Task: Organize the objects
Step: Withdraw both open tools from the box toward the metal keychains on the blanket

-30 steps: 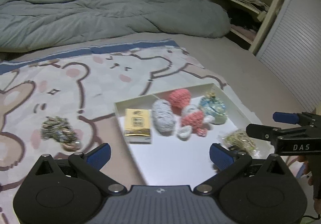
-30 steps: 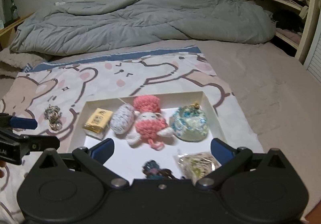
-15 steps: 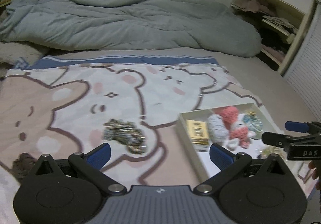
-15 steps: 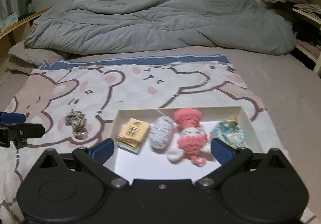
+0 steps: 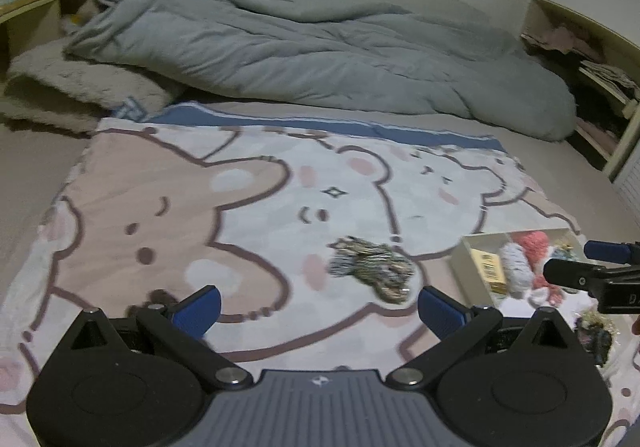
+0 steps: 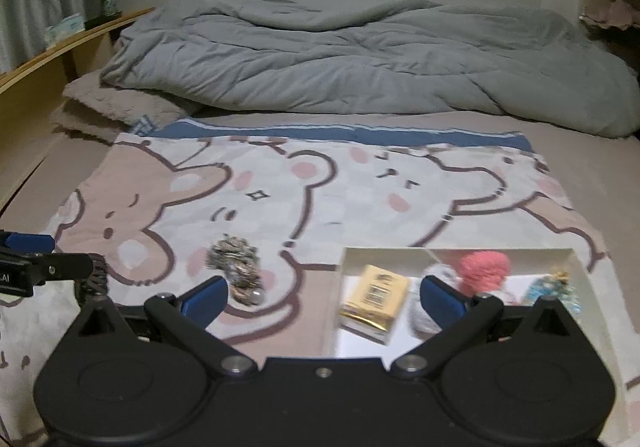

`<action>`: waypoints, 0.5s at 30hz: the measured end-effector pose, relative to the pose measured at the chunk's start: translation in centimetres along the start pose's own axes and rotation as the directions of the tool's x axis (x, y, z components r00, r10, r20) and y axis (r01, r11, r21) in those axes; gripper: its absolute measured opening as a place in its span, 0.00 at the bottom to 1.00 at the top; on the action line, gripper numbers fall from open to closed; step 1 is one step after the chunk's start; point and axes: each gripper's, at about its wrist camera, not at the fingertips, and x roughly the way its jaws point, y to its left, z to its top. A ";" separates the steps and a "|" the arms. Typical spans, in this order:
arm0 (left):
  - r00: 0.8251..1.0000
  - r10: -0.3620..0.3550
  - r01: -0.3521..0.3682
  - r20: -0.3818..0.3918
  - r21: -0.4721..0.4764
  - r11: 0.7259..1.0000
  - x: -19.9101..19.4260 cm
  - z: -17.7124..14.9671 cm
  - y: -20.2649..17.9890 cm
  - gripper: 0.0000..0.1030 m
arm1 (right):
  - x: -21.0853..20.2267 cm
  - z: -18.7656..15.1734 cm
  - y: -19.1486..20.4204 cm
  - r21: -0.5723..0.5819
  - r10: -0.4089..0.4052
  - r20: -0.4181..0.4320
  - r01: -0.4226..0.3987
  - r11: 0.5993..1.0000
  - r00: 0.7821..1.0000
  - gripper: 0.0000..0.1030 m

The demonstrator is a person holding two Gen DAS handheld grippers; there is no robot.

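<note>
Left claw wide open, empty | right claw likewise | metallic bundle ahead (blurred) | white tray right

1. Between the spread fingers of the left gripper lies only flat bear-print blanket; the way forward is open.
2. Just ahead of its right finger sits a tangled metallic bundle, alone on the cloth.
3. Right of that finger stands the white tray, and the right gripper hovers over it.
4. A small dark object lies just beside the left finger.
5. Far ahead, the grey duvet closes the way.
</note>
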 end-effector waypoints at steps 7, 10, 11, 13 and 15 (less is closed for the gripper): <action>0.999 0.040 -0.040 0.001 -0.059 0.997 -0.5 0.0 3.9 1.00 | 1.6 0.9 3.3 -0.025 0.043 -0.003 -0.043 0.999 0.999 1.00; 0.999 0.053 -0.053 -0.008 -0.078 0.996 -0.5 0.0 5.2 1.00 | 2.2 1.1 4.5 -0.030 0.057 -0.001 -0.057 0.998 0.998 1.00; 0.998 0.054 -0.055 -0.010 -0.082 0.995 -0.5 -0.1 5.6 1.00 | 2.3 1.2 4.8 -0.032 0.059 -0.001 -0.059 0.998 0.998 1.00; 0.998 0.058 -0.060 -0.015 -0.088 0.994 -0.3 -0.1 6.2 1.00 | 2.7 1.4 5.3 -0.037 0.062 0.002 -0.062 0.997 0.998 1.00; 0.998 0.068 -0.069 -0.020 -0.089 0.994 -0.2 -0.1 6.7 1.00 | 3.1 1.6 5.6 -0.037 0.068 0.003 -0.068 0.997 0.998 1.00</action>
